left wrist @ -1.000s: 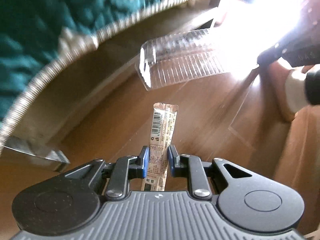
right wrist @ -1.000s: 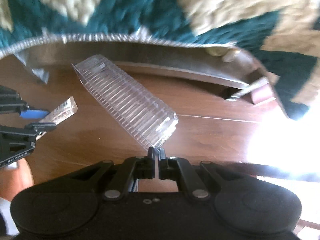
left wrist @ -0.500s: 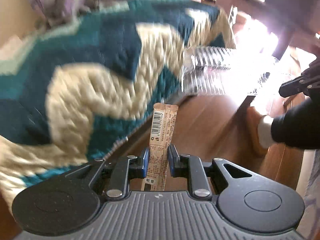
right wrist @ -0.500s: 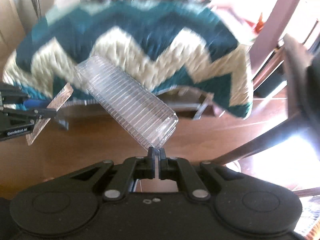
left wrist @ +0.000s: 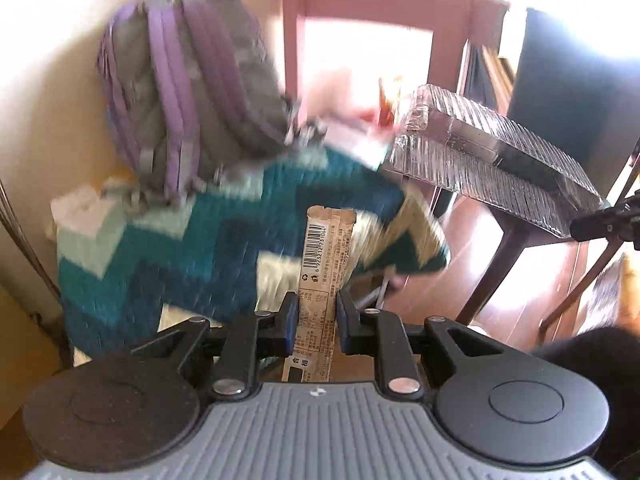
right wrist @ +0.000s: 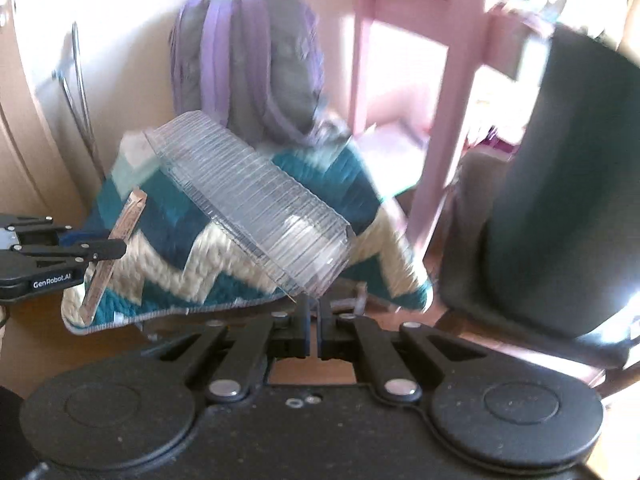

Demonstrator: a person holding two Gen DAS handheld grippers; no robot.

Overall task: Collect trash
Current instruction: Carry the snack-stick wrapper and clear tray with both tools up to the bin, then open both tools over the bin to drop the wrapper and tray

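Note:
My left gripper (left wrist: 318, 316) is shut on a brown snack wrapper (left wrist: 326, 254) with a barcode, held upright in the air. My right gripper (right wrist: 314, 316) is shut on the edge of a clear ribbed plastic tray (right wrist: 256, 204), which juts up and to the left. The tray also shows in the left wrist view (left wrist: 488, 156), at the right, with the right gripper's tip (left wrist: 608, 226) at its lower end. The left gripper (right wrist: 96, 250) and wrapper (right wrist: 116, 240) show at the left of the right wrist view.
A teal and cream zigzag blanket (left wrist: 192, 248) covers a seat ahead, with a purple and grey backpack (left wrist: 188, 92) on it against the wall. A pink chair (right wrist: 420, 80) and a dark chair (right wrist: 560, 184) stand to the right on the wooden floor (left wrist: 520, 292).
Both grippers have risen from near the floor, each still holding its item. The view went from the blanket's lower edge and floor up to the backpack and chairs.

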